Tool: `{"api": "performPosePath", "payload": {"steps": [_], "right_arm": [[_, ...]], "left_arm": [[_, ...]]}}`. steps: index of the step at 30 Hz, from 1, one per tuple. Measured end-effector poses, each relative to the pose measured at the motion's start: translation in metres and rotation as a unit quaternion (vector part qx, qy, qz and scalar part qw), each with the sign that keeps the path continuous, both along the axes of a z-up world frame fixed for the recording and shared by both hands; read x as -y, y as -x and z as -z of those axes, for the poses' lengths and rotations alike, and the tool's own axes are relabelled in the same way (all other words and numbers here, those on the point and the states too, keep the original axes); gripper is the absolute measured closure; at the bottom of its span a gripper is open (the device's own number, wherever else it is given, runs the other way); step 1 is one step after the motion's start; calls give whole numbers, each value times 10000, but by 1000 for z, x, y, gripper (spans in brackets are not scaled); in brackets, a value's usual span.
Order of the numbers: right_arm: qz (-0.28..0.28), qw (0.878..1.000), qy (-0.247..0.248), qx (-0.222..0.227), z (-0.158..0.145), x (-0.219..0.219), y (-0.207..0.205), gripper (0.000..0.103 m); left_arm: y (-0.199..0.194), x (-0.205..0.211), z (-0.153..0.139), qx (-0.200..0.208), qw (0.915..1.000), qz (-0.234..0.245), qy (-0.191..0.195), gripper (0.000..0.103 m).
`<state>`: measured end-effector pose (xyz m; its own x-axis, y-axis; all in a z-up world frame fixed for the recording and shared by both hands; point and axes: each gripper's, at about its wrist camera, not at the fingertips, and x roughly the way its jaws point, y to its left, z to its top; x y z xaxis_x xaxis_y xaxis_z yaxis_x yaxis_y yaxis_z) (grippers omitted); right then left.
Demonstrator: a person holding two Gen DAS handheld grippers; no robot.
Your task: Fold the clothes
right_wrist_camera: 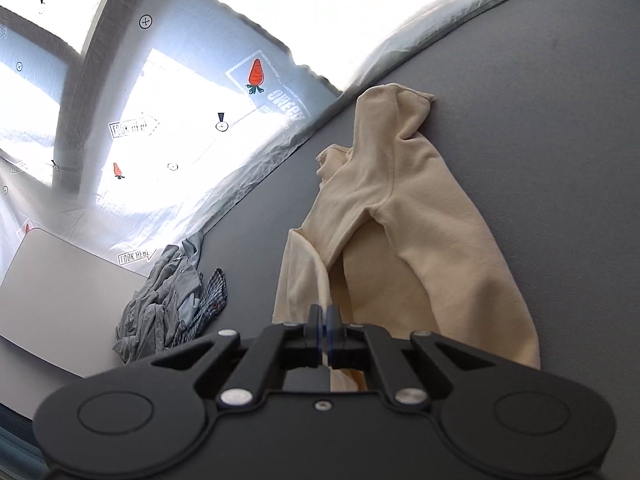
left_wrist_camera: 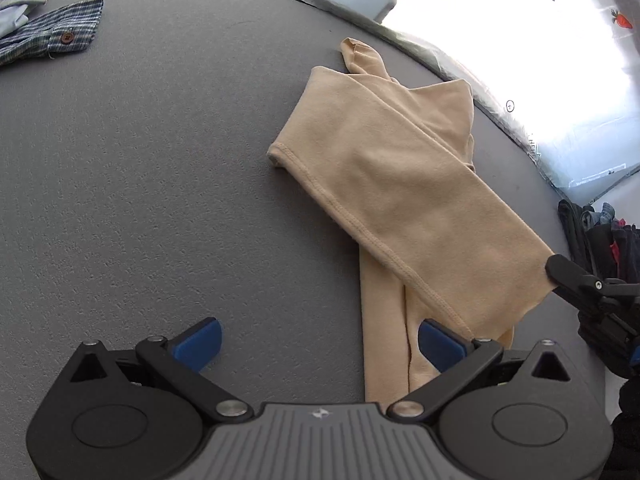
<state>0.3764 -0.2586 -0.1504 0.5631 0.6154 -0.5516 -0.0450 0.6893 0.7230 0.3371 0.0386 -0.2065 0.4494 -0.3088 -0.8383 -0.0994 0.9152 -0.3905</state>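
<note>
Garment (left_wrist_camera: 400, 184): lay on the table (left_wrist_camera: 140, 160), near its far edge, part folded over itself
Left gripper (left_wrist_camera: 318, 344): stood over the table at the garment's near end
Right gripper (right_wrist_camera: 326, 330): was at the garment's edge, pinching a fold
Checked shirt (left_wrist_camera: 52, 36): lay at the far left, well apart from the garment
Heap of clothes (right_wrist_camera: 168, 300): lay left of the garment, by the table's edge

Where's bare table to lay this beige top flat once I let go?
Widest bare patch: grey table between the beige top and the plaid shirt, ahead of the open left gripper. Right gripper pinches the top's edge. Crowded: clothes pile at the table's edge, and the top's own spot.
</note>
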Motion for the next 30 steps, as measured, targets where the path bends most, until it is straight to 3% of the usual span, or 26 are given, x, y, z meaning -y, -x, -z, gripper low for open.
{"api": "performPosePath", "payload": {"steps": [3, 5, 7, 16, 22, 28, 30], "right_arm": [[231, 9997, -79, -65, -1, 22, 23, 101], [377, 9991, -160, -147, 1, 37, 43, 101], [482, 9982, -267, -254, 5, 48, 60, 101], [1008, 9886, -646, -912, 36, 85, 114, 101], [1180, 9810, -757, -1343, 56, 93, 133, 101], [1292, 9695, -1102, -1768, 73, 99, 146, 101], [1214, 9694, -988, -1889, 77, 97, 148, 101]], "left_arm": [[4, 30, 0, 87, 9951, 358, -915, 0], [8, 57, 5, 111, 9826, 689, -1722, 0], [14, 67, 7, 209, 9790, 584, -1944, 0], [18, 64, 6, 92, 9814, 258, -1902, 0], [49, 66, 6, 118, 9811, 527, -1860, 0], [72, 66, 8, 133, 9804, 494, -1904, 0], [73, 66, 9, 144, 9802, 478, -1914, 0]]}}
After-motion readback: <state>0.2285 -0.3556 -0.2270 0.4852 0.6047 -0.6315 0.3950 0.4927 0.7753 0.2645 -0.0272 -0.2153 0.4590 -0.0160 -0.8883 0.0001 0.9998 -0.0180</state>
